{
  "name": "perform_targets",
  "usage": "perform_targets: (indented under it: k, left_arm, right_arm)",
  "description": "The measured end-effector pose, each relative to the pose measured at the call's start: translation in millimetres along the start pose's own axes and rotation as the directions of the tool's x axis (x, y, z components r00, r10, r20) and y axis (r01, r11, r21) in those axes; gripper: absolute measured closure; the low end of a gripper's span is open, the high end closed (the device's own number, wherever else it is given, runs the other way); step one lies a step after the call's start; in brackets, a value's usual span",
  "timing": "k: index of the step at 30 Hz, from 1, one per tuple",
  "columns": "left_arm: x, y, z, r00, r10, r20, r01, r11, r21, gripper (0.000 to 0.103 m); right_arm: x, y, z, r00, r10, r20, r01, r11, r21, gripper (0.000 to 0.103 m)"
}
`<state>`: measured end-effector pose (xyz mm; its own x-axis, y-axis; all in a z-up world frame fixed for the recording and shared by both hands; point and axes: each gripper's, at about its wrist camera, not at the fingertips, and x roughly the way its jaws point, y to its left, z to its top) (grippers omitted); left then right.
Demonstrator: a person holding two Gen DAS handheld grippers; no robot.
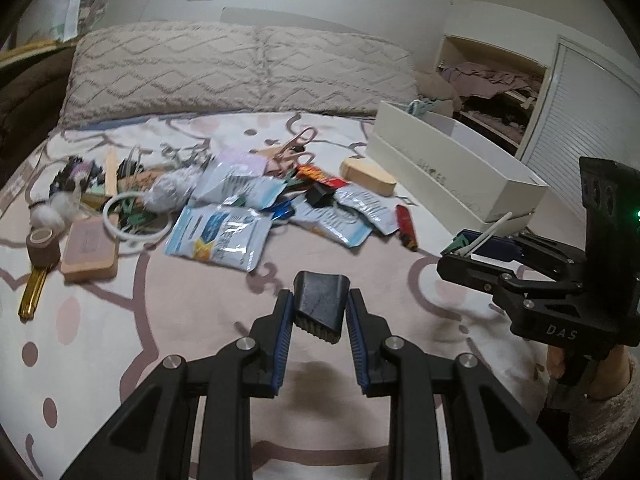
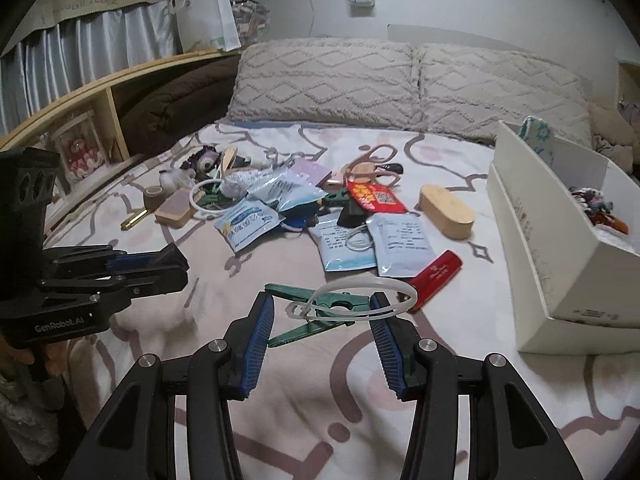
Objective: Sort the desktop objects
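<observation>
The left gripper (image 1: 320,312) is clamped on a small black wedge-shaped clip (image 1: 319,304), held above the bed (image 1: 200,320) with its pink-patterned cover. The right gripper (image 2: 322,312) is closed on a green clothespin (image 2: 320,308), which spans the gap between its blue pads (image 2: 260,340); a thin white plastic ring (image 2: 360,296) hangs over the clothespin.

Far from both grippers, in the middle of the bed, lies a pile of mixed things: several pale blue packets (image 2: 250,224), pink-handled scissors (image 2: 376,160), a red packet (image 2: 374,196), a white ring (image 1: 128,216) and a wooden brush (image 1: 90,250) at the left of the pile. A wooden oval box (image 2: 446,210) lies to the right of the pile, and a red lighter (image 2: 434,274) lies nearer, just right of the right gripper. A white open box (image 2: 560,248) stands at the right edge of the bed with a few colourful items inside. Two beige pillows (image 2: 328,80) lie at the far end.
</observation>
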<state>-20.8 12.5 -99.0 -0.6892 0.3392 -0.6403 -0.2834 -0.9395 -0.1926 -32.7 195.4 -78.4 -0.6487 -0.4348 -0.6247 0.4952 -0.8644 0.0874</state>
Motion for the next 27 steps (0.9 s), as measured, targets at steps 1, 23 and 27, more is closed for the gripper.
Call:
perform_targets:
  k: [1, 23, 27]
  left_arm:
    - [-0.6, -2.7, 1.0, 1.0, -0.005, 0.003, 0.005, 1.0, 0.002, 0.076]
    - [0.2, -85.6, 33.0, 0.994, -0.098, 0.045, 0.094, 0.99, 0.101, 0.076]
    - [7.2, -103.3, 40.0, 0.991, -0.123, 0.043, 0.117, 0.984, 0.132, 0.076]
  right_arm:
    - [-3.5, -1.3, -0.8, 1.0, -0.003, 0.004, 0.003, 1.0, 0.003, 0.053]
    - [-98.0, -74.5, -3.1, 0.99, -0.09, 0.105, 0.082, 0.994, 0.078, 0.053]
    - [-112.2, -95.3, -2.4, 0.985, -0.126, 0.121, 0.113, 0.988, 0.109, 0.053]
